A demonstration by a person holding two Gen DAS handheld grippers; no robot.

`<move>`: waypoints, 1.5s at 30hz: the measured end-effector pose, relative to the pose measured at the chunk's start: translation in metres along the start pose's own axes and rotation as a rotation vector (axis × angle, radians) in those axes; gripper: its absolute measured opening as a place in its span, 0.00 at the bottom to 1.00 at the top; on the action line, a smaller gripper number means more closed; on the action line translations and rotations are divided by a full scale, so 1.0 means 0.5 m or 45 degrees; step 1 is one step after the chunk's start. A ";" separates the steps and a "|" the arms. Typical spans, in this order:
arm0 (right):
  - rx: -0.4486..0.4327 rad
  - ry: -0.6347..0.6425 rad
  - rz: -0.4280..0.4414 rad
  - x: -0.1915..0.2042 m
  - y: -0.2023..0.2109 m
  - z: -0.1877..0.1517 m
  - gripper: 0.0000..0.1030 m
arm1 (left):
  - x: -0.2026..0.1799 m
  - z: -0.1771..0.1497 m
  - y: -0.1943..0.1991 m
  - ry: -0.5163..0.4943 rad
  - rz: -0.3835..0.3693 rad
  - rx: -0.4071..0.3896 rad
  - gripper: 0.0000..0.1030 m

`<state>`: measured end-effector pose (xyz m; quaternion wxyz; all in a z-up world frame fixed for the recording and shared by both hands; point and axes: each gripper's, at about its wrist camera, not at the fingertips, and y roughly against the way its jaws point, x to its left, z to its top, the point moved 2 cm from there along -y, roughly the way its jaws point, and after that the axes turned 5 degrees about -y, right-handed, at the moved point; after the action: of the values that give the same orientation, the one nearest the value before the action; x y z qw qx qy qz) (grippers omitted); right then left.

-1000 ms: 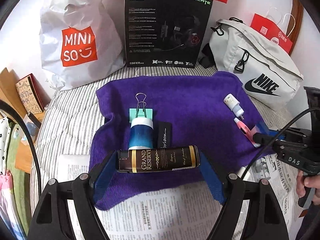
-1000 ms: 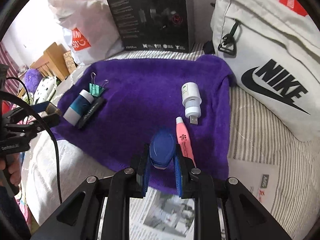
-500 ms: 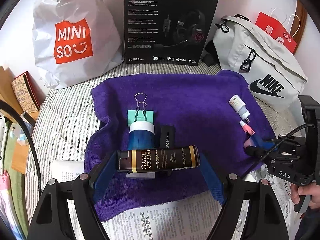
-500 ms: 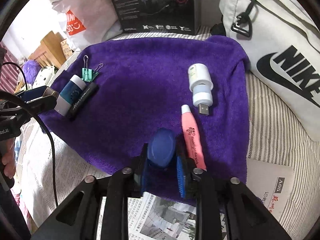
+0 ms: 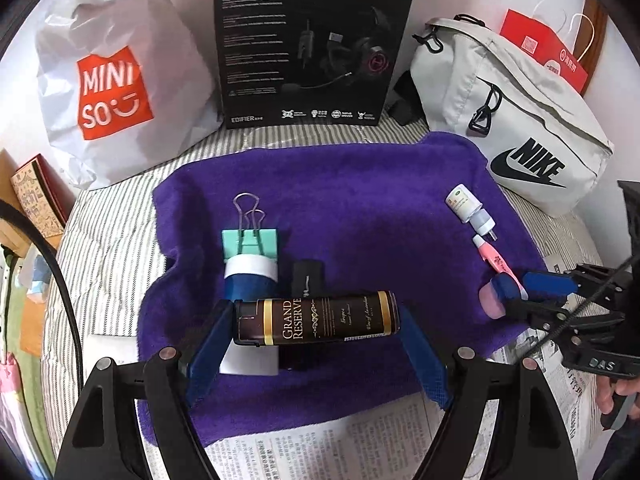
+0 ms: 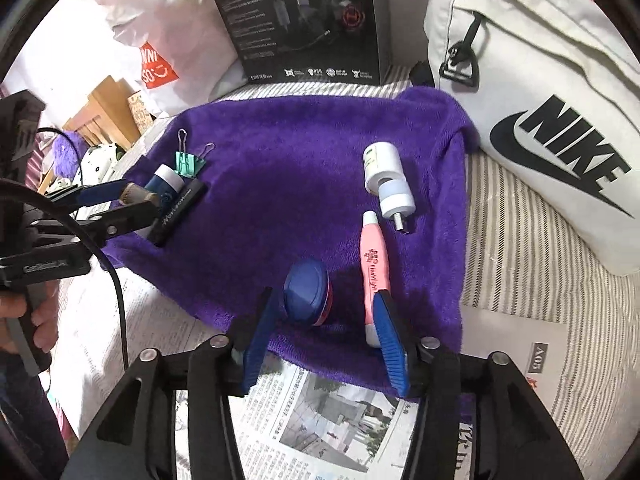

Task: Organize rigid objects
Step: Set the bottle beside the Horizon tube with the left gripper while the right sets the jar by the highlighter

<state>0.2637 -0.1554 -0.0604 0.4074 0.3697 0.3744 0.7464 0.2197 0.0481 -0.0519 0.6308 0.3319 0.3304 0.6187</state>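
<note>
A purple towel (image 5: 360,208) is spread over a striped bed (image 6: 520,248), with newspaper (image 6: 320,420) under its near edge. Along the far edge a white shopping bag (image 5: 108,80), a black headset box (image 5: 308,40) and a pale sling bag (image 5: 508,120) are propped. Near the towel's left edge a teal binder clip (image 5: 250,240), a blue-and-white tube (image 5: 250,280) and a black stick (image 6: 180,210) are packed together. Near the right edge a white USB light (image 6: 388,184) and a pink flashlight (image 6: 374,264) are laid end to end.

A dark brown cylinder (image 5: 316,318) is gripped crosswise by the left gripper (image 5: 316,344), above the tube and stick. The jaws of the right gripper (image 6: 324,340) are opening around a blue-capped jar (image 6: 308,292), which is resting on the towel near its front edge; the right finger is just beside the flashlight.
</note>
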 end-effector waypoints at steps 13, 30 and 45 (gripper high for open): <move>-0.044 -0.004 -0.017 -0.023 0.058 -0.035 0.49 | -0.038 0.043 -0.048 -0.033 -0.025 0.028 0.79; -0.038 -0.067 0.004 -0.041 0.069 -0.095 0.50 | -0.081 0.098 -0.148 -0.120 0.002 0.108 0.79; -0.040 -0.138 0.035 -0.052 0.077 -0.135 0.50 | -0.084 0.085 -0.165 -0.128 0.032 0.128 0.80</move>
<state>0.2034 -0.2104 -0.0638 0.4227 0.4083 0.3350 0.7365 0.3003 0.0044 -0.0961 0.6215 0.3978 0.3247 0.5916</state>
